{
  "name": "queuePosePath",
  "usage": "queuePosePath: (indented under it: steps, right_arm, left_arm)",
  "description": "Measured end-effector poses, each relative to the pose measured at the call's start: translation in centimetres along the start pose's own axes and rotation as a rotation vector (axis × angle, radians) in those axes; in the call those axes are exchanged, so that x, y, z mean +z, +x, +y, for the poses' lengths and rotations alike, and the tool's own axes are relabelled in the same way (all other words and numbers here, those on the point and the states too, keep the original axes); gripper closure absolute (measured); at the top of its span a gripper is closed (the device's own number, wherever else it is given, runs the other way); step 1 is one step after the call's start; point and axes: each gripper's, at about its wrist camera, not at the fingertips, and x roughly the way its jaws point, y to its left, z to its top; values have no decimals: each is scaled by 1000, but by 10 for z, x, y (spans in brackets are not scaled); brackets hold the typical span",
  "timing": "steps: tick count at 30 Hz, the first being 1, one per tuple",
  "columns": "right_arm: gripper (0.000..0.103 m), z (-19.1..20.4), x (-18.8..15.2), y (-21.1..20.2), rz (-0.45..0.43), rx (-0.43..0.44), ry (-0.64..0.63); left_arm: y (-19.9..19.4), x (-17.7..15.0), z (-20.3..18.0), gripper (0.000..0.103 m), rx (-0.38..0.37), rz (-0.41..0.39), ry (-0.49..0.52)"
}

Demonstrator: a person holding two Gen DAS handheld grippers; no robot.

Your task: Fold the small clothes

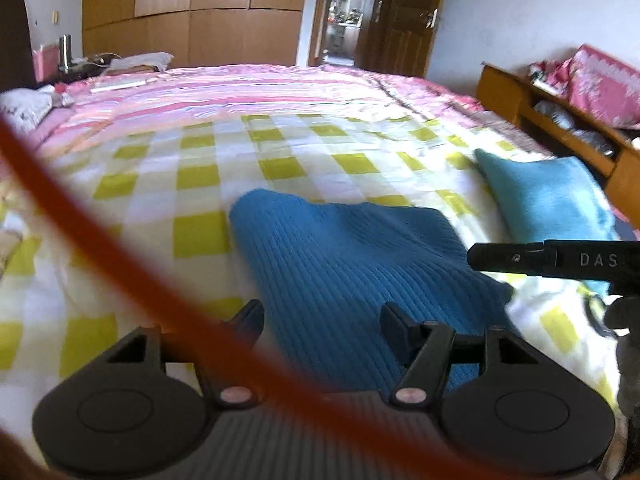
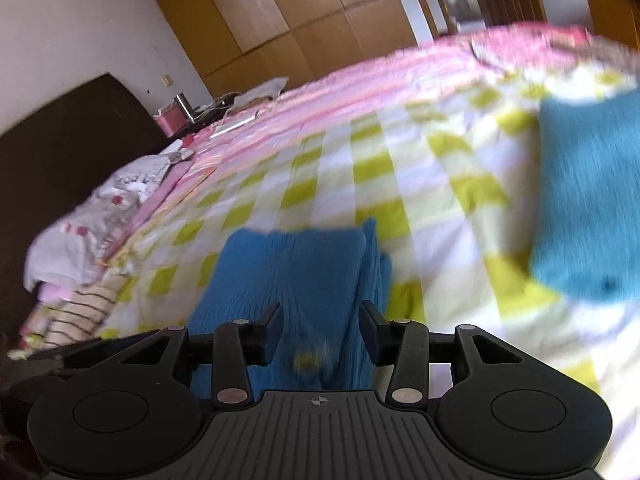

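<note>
We see the blue ribbed garment (image 1: 352, 264) lying on the checked sheet (image 1: 192, 184), a teal pillow (image 1: 548, 196) just right of it. Over that garment the left gripper (image 1: 322, 320) gapes, pads touching nothing; the right gripper (image 2: 320, 326) stands apart too, blue knit between its fingers (image 2: 272, 320) but unpinched.

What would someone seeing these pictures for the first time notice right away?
Probably the blue ribbed knit garment lying on the yellow-and-white checked bedcover, right in front of both grippers. Next, the lighter teal piece beside it to the right, and the blurred orange cable sweeping across the left wrist view.
</note>
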Motion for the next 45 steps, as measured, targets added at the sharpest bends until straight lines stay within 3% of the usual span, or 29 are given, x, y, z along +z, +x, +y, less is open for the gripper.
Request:
queuePosePath:
  steps: [5, 7, 10, 18, 26, 35, 45]
  right_arm:
    - [69, 18, 4, 21, 12, 9, -91]
    - [74, 17, 0, 33, 32, -31, -122]
    - [74, 4, -7, 45, 57, -49, -98]
    - [75, -12, -14, 45, 36, -19, -46]
    - [74, -8, -14, 36, 40, -43, -40]
    - [73, 11, -25, 3, 23, -62, -143]
    - [70, -3, -33, 14, 45, -77, -91]
  left_arm:
    - [19, 4, -4, 34, 18, 47, -17]
    - [22, 2, -5, 33, 24, 52, -14]
    - [24, 0, -7, 32, 27, 57, -9]
    - [26, -3, -10, 29, 50, 70, -24]
    - [18, -3, -20, 29, 96, 70, 21]
    - [11, -7, -23, 29, 115, 65, 28]
    - [9, -9, -25, 29, 121, 68, 36]
